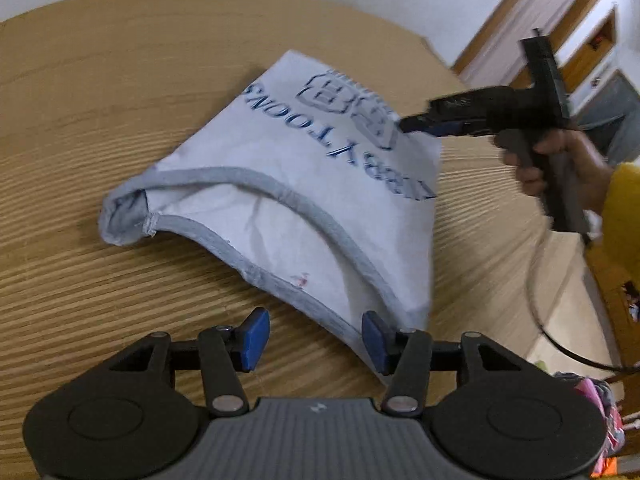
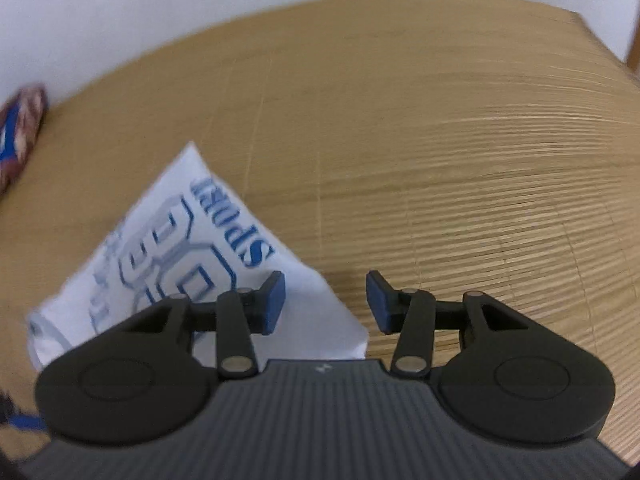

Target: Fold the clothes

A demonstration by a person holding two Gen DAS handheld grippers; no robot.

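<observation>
On the bare mat (image 2: 460,168), both grippers' jaws gape empty beside the folded shirt (image 1: 320,184).

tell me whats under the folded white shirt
The white shirt lies folded on the woven bamboo mat, which shows all around it. Inside the gray-trimmed neck opening only white fabric shows. Anything beneath the shirt is covered.

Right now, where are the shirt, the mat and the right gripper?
shirt (image 1: 320,168): left wrist view, on the white cloth below the blue lettering.
mat (image 2: 460,168): right wrist view, on bare ribbed surface.
right gripper (image 2: 326,304): right wrist view, midway between its blue fingertips, jaws apart.
</observation>
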